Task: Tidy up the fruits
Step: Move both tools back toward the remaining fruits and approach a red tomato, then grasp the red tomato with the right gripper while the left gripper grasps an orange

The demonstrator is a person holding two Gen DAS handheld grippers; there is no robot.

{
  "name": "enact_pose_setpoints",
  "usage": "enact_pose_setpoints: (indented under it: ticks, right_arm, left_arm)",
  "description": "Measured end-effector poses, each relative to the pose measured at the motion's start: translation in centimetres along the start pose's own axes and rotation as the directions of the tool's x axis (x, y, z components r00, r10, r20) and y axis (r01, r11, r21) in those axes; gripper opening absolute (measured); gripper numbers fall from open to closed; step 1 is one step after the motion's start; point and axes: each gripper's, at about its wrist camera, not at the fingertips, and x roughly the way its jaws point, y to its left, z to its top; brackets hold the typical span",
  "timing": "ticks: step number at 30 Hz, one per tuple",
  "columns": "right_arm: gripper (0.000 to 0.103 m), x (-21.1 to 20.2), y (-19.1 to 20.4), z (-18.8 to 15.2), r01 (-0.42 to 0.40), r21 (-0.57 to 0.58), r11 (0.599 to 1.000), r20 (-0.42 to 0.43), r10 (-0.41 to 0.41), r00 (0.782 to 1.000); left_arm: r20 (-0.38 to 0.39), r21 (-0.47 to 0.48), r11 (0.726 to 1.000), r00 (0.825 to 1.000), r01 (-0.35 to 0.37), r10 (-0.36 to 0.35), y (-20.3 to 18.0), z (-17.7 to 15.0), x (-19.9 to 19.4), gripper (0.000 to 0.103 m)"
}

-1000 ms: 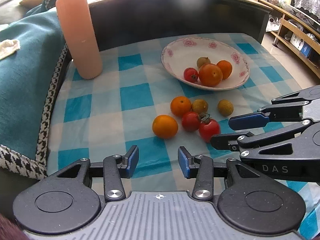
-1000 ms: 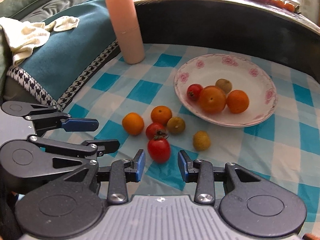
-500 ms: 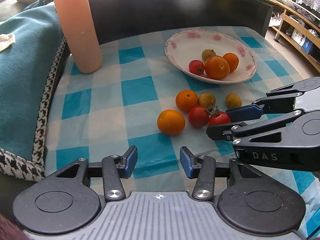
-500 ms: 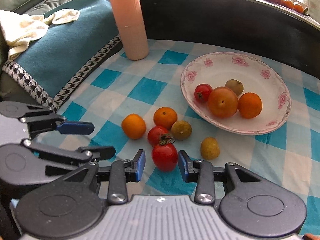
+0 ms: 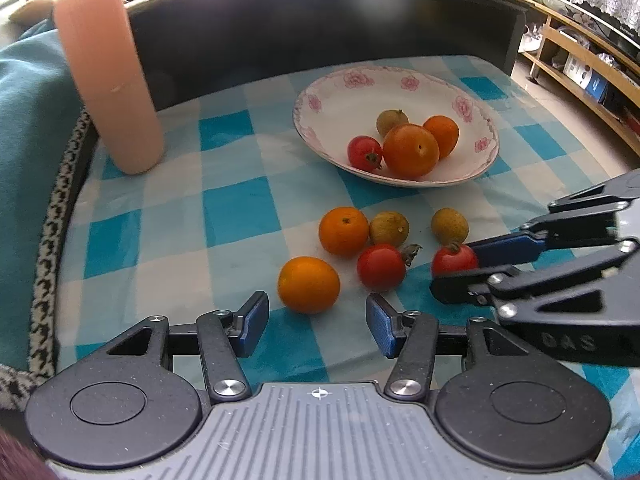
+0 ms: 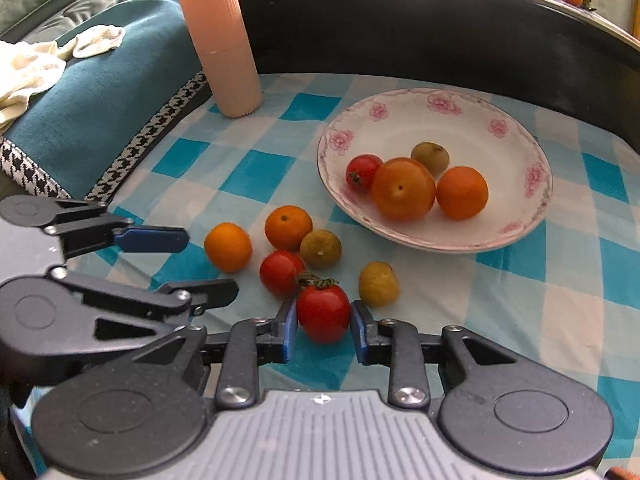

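Right tool (image 6: 323, 330), bottom centre of the right view: its jaws have just been closing on the stemmed tomato (image 6: 323, 313), pads apparently touching; lift straight up, then carry it to the plate (image 6: 520, 128), upper right. Left tool (image 5: 316, 322), empty and half-wide, has just been opening and moved nearer the orange (image 5: 309, 284).

on the worktop (image 6: 520, 300) the plate (image 6: 532, 208) sits to the right, holding four fruits together in it. the tall cylinder (image 6: 224, 48) stands upright behind and well to the left, near the blanket (image 6: 100, 92) at the left edge. six loose fruits lie in a cluster before the plate; the nearest tomato (image 6: 323, 312) sits between the right gripper's (image 6: 324, 330) jaws.
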Motion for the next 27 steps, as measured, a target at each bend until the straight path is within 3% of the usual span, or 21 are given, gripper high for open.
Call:
enact_pose_setpoints:
  ticks: [5,8,11,27]
  right_arm:
    - [0.045,-0.5,-0.3,-0.4,-0.011,0.002,1.0,-0.005,0.011,1.0]
    - [0.045,-0.8,-0.4,-0.7,-0.018,0.004,1.0,-0.007,0.018,1.0]
    - [0.045,-1.0,-0.5,-0.8,-0.025,0.006,1.0,-0.011,0.025,1.0]
    - [0.045,-1.4,-0.4,-1.2,-0.027,0.002,1.0,-0.009,0.027,1.0]
  left_arm:
    - [0.001,-0.002,1.0,1.0,0.003,-0.003,-0.2,0.5,0.7,0.059]
    - [0.01,-0.013,1.0,1.0,0.011,-0.011,-0.2,0.6,0.6,0.047]
    - [0.014,-0.023,1.0,1.0,0.014,-0.014,-0.1,0.7,0.6,0.043]
    - [0.008,-0.011,1.0,1.0,0.002,-0.002,-0.5,0.5,0.6,0.041]
